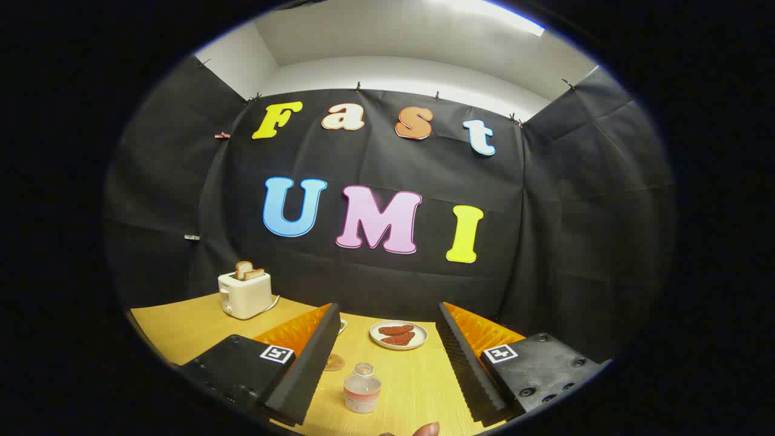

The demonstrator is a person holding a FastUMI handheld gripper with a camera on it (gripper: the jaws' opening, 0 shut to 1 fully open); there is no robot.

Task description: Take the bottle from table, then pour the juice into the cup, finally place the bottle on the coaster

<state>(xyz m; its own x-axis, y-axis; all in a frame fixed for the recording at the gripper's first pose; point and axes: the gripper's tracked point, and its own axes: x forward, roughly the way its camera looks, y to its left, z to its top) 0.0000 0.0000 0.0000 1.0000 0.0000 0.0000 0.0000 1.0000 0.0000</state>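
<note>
A small clear bottle [362, 388] with pink juice at its bottom stands upright on the wooden table [181, 330]. It sits low between my two fingers and touches neither. My gripper [387, 309] is open, with the fingers spread wide above the table. A round brown coaster [333, 362] lies flat just beyond the bottle, close to the left finger. A pale greenish rim [342, 326] peeks out behind the left fingertip; most of it is hidden and I cannot tell what it is.
A white plate [398, 334] with reddish-brown food pieces sits beyond the bottle, near the table's far edge. A white toaster [244, 293] holding toast stands at the far left. A person's fingertip [427, 430] shows below the bottle.
</note>
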